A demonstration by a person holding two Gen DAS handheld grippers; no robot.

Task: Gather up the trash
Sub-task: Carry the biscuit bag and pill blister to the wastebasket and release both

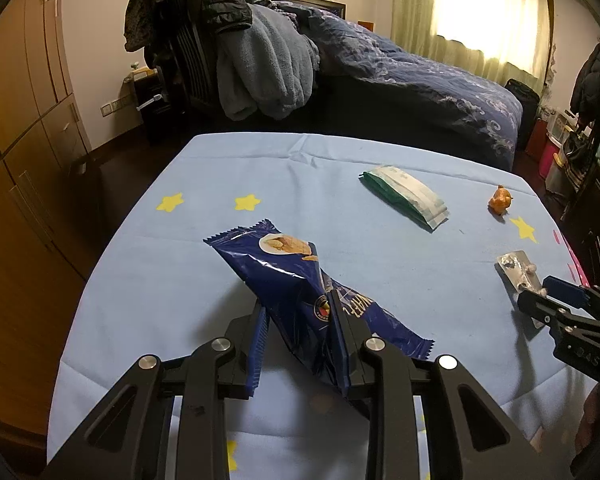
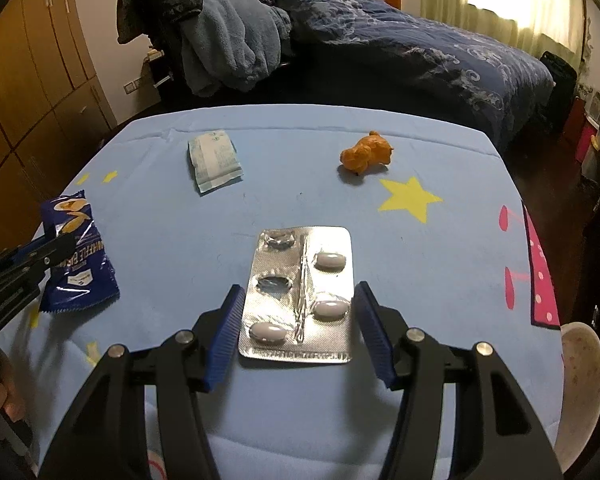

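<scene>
Four pieces of trash lie on your table's pale blue quilted cloth [image 2: 228, 208], which is soft, faintly creased and printed with yellow stars.

Farthest left is the glossy navy wafer-biscuit wrapper [image 1: 284, 276], crinkled foil-like plastic with saw-toothed end seams. Your left gripper [image 1: 300, 316] has its ribbed blue pads on either side of the wrapper's middle; the right-hand pad presses into the film, while the left-hand pad looks just clear of it, so you cannot tell whether the grip is fully closed. The wrapper's far end rests on the cloth and its near end rises, crumpled, between the fingers.

Next, toward the far edge, lies the flat green-and-white paper sachet [image 2: 214, 158], rectangular, with crimped seams, well apart from everything else.

In front of you sits the silver blister pack [image 2: 300, 296], an embossed foil rectangle with rounded corners: three oval white tablets sit in their bubbles and two pockets are crushed. Your right gripper [image 2: 298, 294] is spread wide, its serrated blue pads flanking the pack's near half, just beside its long edges.

Farthest right, near the far edge, rests the lumpy, wadded orange wrapper [image 2: 366, 154], beside a large yellow star.
</scene>
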